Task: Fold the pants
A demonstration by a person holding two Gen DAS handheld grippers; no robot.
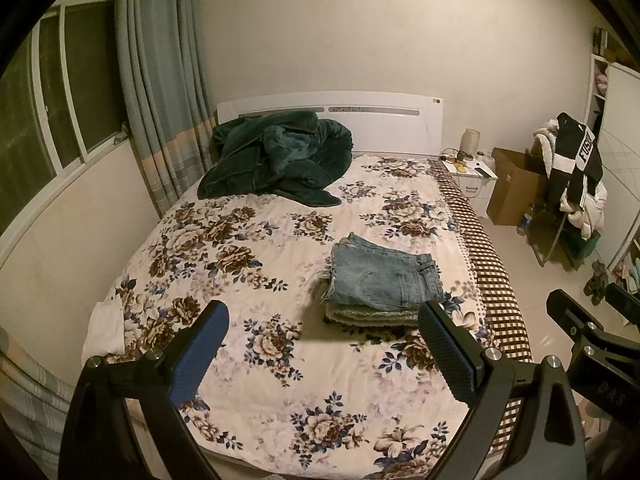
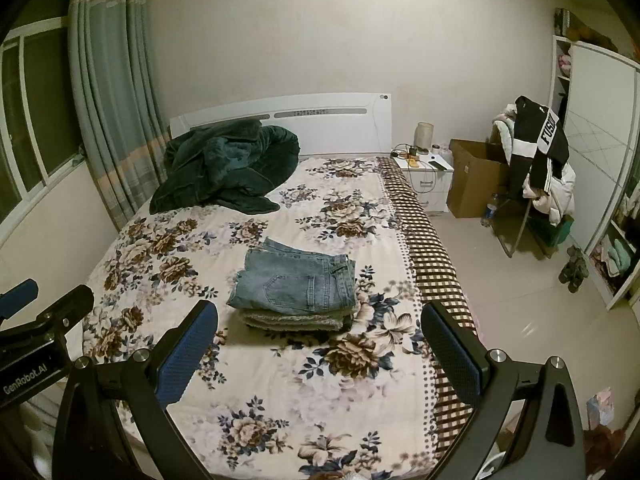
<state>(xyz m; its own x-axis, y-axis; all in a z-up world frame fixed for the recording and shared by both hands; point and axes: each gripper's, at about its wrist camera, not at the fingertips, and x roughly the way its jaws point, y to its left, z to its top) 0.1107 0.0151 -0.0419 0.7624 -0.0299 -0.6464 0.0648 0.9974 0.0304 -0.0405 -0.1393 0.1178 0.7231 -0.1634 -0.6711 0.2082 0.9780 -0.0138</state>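
Two grippers spread, empty | folded jeans on floral bed | curtain

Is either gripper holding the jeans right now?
No, the folded jeans lie free on the bed, both grippers open and clear of them.

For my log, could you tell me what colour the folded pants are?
Light blue denim pants, clearest in the right wrist view.

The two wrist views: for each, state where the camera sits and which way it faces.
Left wrist: on the left gripper, facing the headboard; its open fingers show, the right gripper at right.
Right wrist: on the right gripper, same heading; open fingers, left gripper at left.
Shared: folded jeans, green blanket.
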